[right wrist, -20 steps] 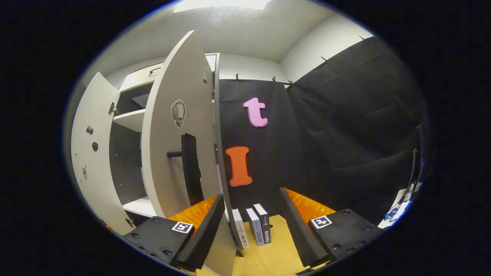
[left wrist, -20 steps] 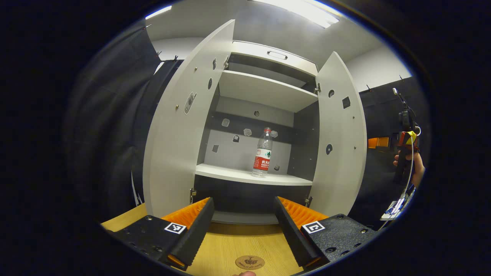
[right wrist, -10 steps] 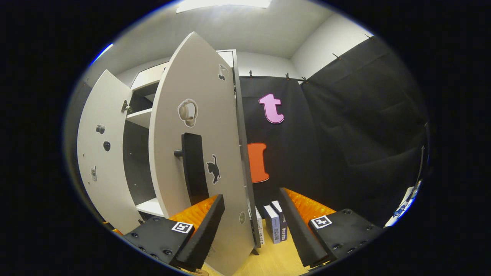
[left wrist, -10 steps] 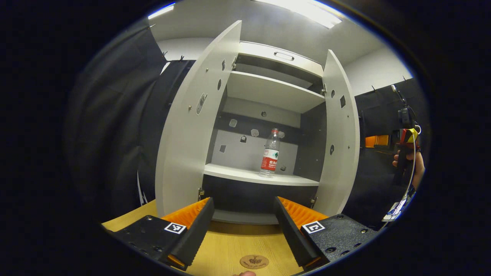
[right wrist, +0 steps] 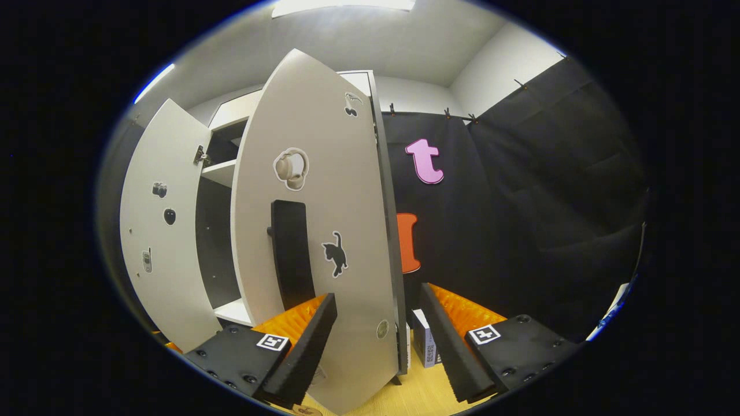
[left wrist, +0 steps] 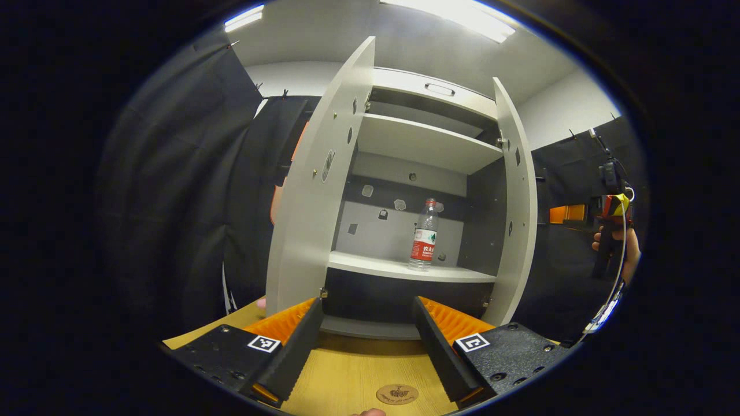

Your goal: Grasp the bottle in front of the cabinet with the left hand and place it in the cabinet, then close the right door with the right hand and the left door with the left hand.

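Care: your spread-jawed right gripper may foul the right door edge, jolting the water bottle.

Right door ajar, hand-held gripper open

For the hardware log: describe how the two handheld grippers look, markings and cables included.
The left gripper and right gripper share one build: two long ribbed, wedge-shaped jaws on black, textured, screw-studded blocks, each block carrying a square black-and-white marker. In the left gripper view, the right gripper appears farther off, held in a hand, with a yellow and red part on top and a white cable hanging down.
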Demonstrator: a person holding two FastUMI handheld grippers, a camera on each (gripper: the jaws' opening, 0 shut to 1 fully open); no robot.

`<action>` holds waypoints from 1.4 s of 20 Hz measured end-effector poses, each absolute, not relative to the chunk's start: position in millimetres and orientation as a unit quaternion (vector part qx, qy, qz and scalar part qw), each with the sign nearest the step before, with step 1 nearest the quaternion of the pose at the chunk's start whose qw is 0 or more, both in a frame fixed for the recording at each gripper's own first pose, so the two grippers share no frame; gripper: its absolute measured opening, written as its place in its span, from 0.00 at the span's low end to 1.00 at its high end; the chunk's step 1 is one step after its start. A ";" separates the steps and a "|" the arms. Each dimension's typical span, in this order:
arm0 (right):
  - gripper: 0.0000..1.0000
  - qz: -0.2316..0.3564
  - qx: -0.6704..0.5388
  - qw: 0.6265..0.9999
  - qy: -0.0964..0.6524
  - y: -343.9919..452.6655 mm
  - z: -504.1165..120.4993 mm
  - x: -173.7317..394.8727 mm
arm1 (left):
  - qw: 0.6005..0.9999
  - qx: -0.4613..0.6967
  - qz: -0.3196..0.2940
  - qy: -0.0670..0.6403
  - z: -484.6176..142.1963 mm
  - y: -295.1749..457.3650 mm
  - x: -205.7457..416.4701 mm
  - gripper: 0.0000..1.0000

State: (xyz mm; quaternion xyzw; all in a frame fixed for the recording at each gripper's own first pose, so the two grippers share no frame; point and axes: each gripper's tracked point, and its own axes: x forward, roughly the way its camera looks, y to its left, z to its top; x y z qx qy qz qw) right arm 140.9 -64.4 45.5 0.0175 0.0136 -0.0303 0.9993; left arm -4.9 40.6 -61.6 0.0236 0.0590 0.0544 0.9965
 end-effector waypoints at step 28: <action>0.98 0.040 -0.003 0.998 0.038 -9.7 11.0 90.2 | 0.971 0.055 0.233 0.011 53.4 230.1 17.1 0.92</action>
